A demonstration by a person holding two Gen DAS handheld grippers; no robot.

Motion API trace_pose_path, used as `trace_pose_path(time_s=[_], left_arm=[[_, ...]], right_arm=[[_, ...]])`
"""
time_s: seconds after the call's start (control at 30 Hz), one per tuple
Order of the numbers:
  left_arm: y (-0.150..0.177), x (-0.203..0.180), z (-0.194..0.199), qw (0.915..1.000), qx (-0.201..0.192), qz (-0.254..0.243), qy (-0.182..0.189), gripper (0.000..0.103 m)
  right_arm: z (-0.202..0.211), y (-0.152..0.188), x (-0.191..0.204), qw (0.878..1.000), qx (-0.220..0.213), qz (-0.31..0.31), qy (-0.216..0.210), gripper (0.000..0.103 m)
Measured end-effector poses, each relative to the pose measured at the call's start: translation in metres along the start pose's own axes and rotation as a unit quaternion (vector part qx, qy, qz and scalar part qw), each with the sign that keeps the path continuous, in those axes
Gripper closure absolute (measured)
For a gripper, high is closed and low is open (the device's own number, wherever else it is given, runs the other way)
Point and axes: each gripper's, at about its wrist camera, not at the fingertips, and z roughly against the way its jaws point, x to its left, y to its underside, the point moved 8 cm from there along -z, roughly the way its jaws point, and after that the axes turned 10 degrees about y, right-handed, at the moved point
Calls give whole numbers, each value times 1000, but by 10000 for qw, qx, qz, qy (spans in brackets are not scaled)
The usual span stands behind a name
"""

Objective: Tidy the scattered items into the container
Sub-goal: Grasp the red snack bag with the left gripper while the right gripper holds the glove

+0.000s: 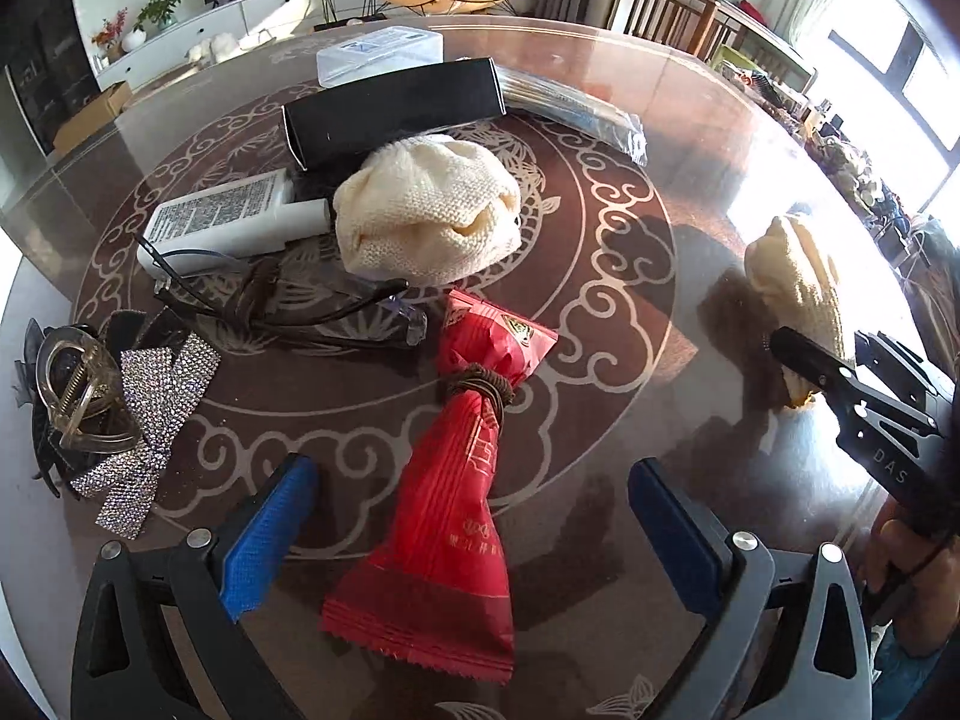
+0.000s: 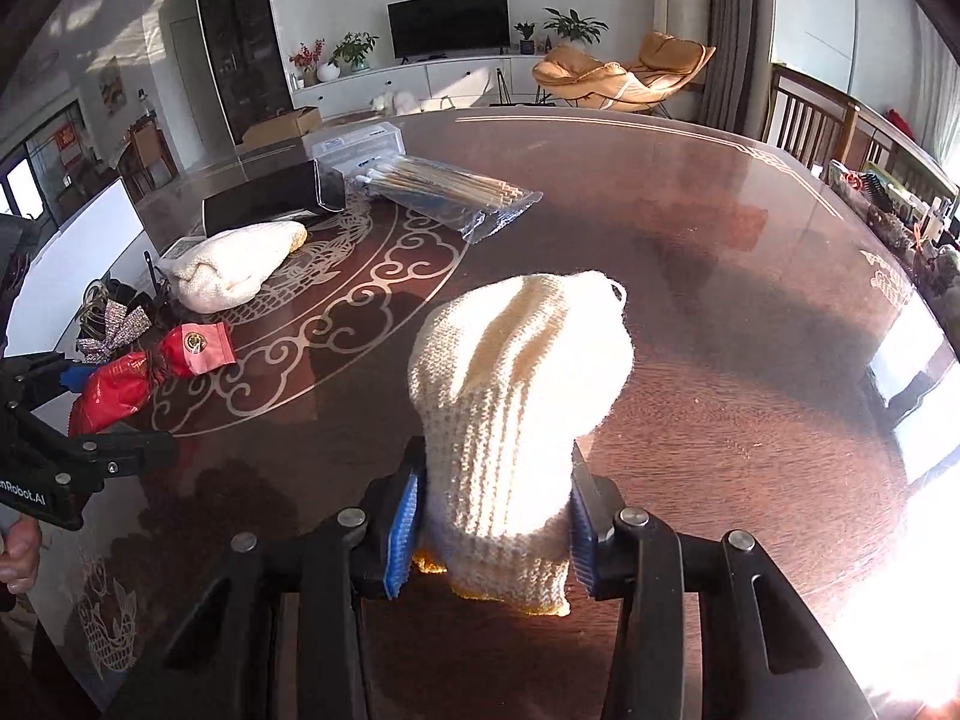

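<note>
The right gripper [image 2: 492, 531] pinches a knit glove [image 2: 516, 414] at its cuff; the glove's long way runs straight out from the gripper over bare counter [image 2: 720, 360]. The left gripper [image 1: 474, 534] is spread wide w/ a red pack [image 1: 456, 492] between its pads, not touched; the pack points fwd too. Further off lie a 2nd glove [image 1: 423, 222], a black box [image 1: 390, 111] & a clear box [image 1: 378, 54], maybe the container. Lots of room on the right; the left is crowded.
</note>
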Motion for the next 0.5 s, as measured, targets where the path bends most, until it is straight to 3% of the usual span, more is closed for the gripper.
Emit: trace_pose_path(time_s=[0.13, 0.2, 0.23, 0.27, 0.5], left_arm=[[1, -1, -3, 9998, -46, 12, -184, 0], [2, -7, -8, 9986, -56, -262, -465, 0], [4, -9, -8, 9987, -97, -270, -413, 0], [4, -10, -7, 9986, -174, -254, -425, 0], [2, -8, -8, 9979, -345, -109, -539, 0]], right_arm=[[-2, -1, 3, 9999, 29, 101, 9, 55], [-4, -2, 8, 9996, 59, 276, 24, 42], [-6, -3, 10, 9994, 87, 333, 36, 31], [-8, -3, 11, 9993, 111, 367, 57, 28], [-20, -11, 10, 9992, 142, 341, 149, 22]])
